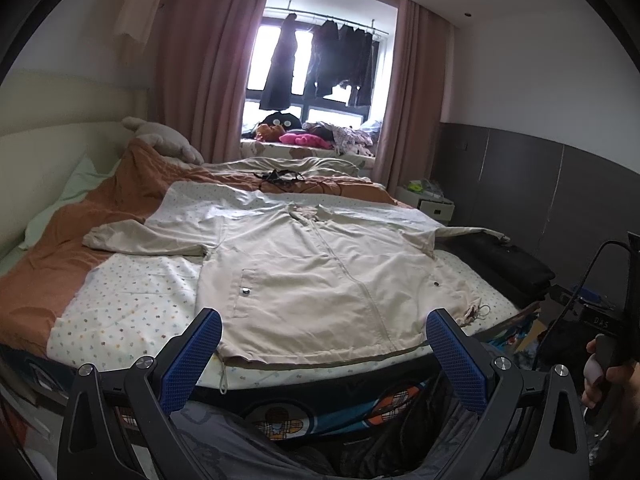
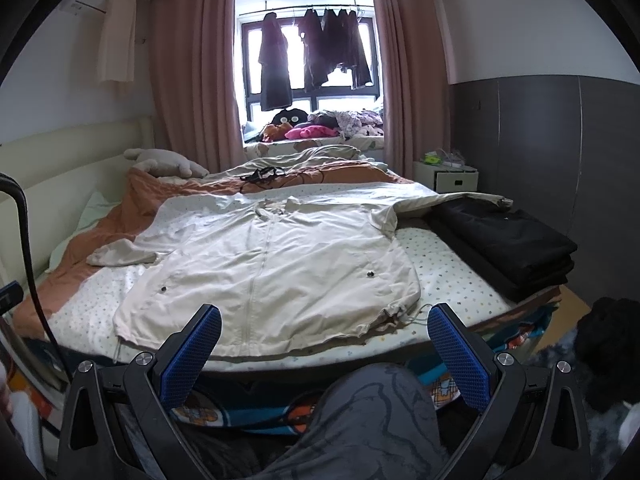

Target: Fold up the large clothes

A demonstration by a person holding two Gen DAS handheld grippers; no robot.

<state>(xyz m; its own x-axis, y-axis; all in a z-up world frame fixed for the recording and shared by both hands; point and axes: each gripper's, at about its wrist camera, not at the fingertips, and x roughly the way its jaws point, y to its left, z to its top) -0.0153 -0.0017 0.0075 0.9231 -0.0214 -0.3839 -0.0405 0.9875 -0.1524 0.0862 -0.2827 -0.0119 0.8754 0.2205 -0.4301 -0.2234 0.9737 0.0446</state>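
A large cream zip-front jacket [image 1: 316, 276] [image 2: 276, 268] lies flat and face up on the bed, hem toward me, both sleeves spread out sideways. Its left sleeve [image 1: 140, 240] rests on the orange cover; its right sleeve [image 2: 452, 200] reaches over a black pile. My left gripper [image 1: 324, 320] hovers open just short of the hem, blue pads wide apart, holding nothing. My right gripper [image 2: 324, 318] is likewise open before the hem, with nothing between its fingers. In the left wrist view a hand [image 1: 608, 376] holds the right gripper's handle at the far right.
A stack of folded black clothes [image 2: 508, 240] sits on the bed's right edge. The orange cover [image 1: 60, 248], a plush toy [image 2: 168, 162] and black cables [image 2: 260, 176] lie further back. A white nightstand [image 2: 448, 176] stands by the grey wall. My patterned trouser leg [image 2: 372, 420] is below.
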